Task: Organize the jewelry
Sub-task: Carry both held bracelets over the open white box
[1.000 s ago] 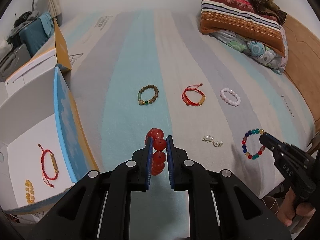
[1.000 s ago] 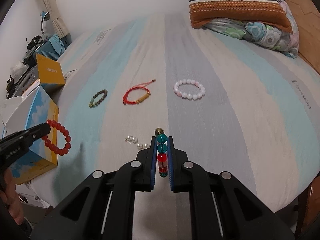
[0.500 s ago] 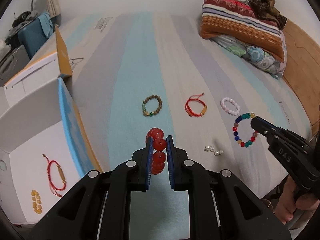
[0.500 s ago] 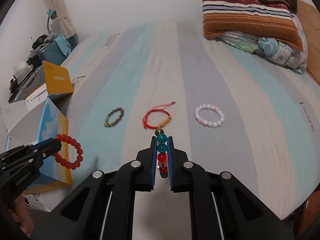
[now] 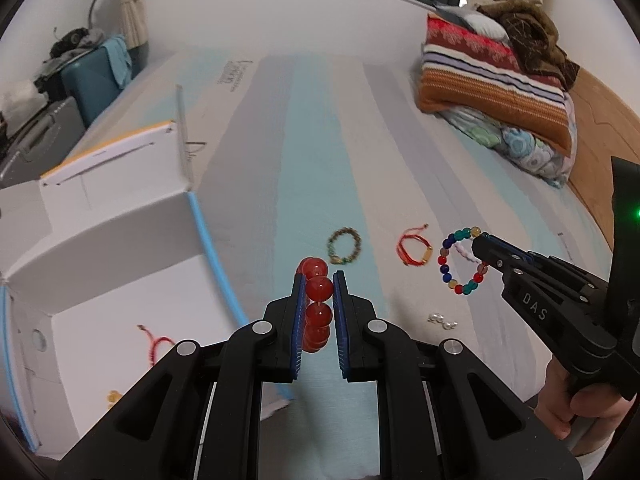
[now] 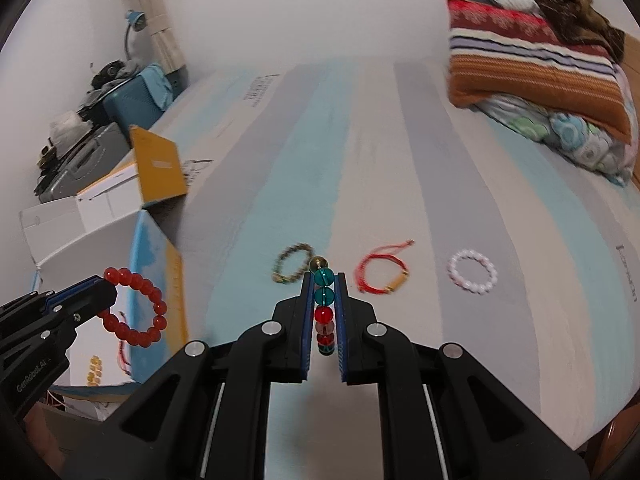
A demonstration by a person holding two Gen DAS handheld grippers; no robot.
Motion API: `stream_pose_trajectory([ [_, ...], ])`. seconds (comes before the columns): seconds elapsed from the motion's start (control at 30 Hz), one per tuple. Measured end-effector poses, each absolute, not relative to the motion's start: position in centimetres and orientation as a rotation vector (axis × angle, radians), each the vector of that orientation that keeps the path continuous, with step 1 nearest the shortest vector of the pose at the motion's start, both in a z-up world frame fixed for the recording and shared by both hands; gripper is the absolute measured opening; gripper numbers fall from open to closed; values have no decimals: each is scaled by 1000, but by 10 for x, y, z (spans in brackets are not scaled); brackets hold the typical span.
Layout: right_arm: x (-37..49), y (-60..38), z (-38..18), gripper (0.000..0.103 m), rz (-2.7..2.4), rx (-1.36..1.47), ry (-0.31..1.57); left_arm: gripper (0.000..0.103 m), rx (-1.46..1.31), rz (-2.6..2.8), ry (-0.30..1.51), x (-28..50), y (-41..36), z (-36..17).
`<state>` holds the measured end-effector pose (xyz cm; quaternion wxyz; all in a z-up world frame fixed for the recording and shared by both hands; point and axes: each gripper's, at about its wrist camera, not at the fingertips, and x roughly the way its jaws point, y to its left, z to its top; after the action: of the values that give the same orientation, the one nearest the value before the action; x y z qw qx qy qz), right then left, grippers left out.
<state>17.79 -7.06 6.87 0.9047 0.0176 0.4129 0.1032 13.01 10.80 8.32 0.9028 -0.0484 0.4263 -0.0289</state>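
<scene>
My left gripper (image 5: 317,280) is shut on a red bead bracelet (image 5: 317,292), held in the air beside the open white box (image 5: 120,216); the bracelet also shows in the right wrist view (image 6: 134,306). My right gripper (image 6: 323,280) is shut on a multicolour bead bracelet (image 6: 323,300), lifted above the bed; it also shows in the left wrist view (image 5: 460,260). On the bed lie a brown-green bead bracelet (image 6: 291,268), a red cord bracelet (image 6: 382,272), a white-pink bead bracelet (image 6: 473,271) and small pearls (image 5: 442,320).
The box floor holds a red cord bracelet (image 5: 156,340) and yellow beads (image 5: 113,396). An orange box flap (image 6: 158,168) stands behind it. Folded blankets and pillows (image 5: 496,76) lie at the bed's far right. A blue case (image 6: 136,96) stands at far left.
Both grippers have risen and moved left toward the box, each keeping its bracelet. The multicolour bracelet has come off the bed into the air.
</scene>
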Motion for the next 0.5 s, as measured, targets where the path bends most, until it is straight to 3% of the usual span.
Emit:
stream_pose_trajectory([
  [0.5,160,40,106,9,360,-30,799,13,-156,57,815,89,198,117],
])
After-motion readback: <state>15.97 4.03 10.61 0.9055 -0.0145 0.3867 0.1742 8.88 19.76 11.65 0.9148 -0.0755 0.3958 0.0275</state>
